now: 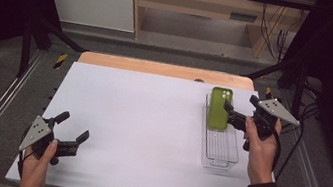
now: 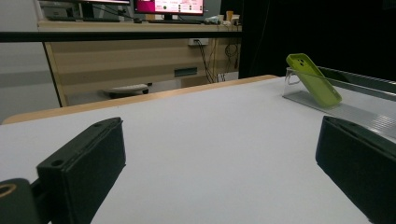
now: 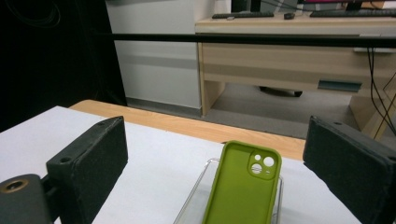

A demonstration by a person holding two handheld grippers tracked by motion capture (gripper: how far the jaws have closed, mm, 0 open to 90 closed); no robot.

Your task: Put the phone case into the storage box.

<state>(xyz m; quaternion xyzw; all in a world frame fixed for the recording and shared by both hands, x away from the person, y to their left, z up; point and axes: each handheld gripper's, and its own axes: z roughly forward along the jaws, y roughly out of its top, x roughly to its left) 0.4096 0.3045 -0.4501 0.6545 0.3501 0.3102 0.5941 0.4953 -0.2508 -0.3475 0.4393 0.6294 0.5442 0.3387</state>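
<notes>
A green phone case [image 1: 219, 108] leans with its camera end up against the far wall of a clear plastic tray [image 1: 220, 150] at the right of the white table [image 1: 150, 116]. My right gripper [image 1: 229, 112] hovers just right of the case, its jaws open. In the right gripper view the case [image 3: 243, 186] stands in the tray [image 3: 205, 169] ahead of the right gripper [image 3: 217, 140], touching neither jaw. My left gripper [image 1: 75, 125] rests open at the table's front left with nothing in it. In the left gripper view the left gripper [image 2: 222, 154] faces bare table, with the case [image 2: 314, 80] far off to the right.
A wooden strip [image 1: 163, 68] edges the table's far side. Black frame bars and metal rails run along both sides. A wooden desk [image 1: 204, 3] stands beyond, on grey floor.
</notes>
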